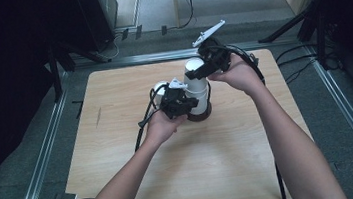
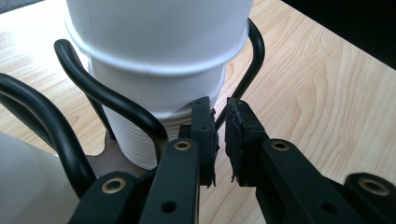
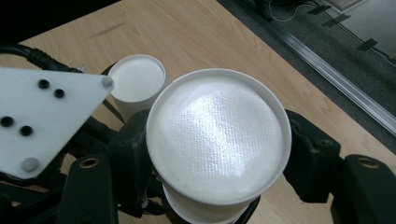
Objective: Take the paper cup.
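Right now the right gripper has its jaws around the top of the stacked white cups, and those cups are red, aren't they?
Not quite: the cups are white, not red, as the right gripper view shows. The rest holds: the right gripper has a jaw on each side of the top cup of the stack, near its upturned base.

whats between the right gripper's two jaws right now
The top white cup of the upside-down stack sits between them, one jaw on each side of its upturned base, seen in the right gripper view. The right gripper appears closed on it.
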### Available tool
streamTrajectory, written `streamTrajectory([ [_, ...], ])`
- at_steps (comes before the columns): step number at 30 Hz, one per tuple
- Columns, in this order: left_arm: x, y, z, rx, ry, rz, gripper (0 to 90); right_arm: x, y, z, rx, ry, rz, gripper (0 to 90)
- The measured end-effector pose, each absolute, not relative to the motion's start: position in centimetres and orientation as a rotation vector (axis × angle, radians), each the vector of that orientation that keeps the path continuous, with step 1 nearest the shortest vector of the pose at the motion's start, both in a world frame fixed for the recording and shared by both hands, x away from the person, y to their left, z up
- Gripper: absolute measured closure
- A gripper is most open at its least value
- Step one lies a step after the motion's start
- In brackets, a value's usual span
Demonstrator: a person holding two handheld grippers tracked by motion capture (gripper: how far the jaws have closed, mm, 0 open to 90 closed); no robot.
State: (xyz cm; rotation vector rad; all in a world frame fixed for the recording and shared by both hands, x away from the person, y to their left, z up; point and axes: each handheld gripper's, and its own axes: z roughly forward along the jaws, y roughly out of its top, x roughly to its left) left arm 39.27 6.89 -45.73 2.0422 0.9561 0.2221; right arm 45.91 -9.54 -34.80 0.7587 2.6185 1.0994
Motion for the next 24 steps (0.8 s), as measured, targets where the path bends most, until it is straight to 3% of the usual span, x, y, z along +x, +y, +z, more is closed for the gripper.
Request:
streamTrajectory([
  [24, 39.4, 7.2, -45.8, 2.050, 0.961, 0.214, 77.6, 43.0, -11.0, -28.1, 0.727, 2.571, 1.094, 33.8],
])
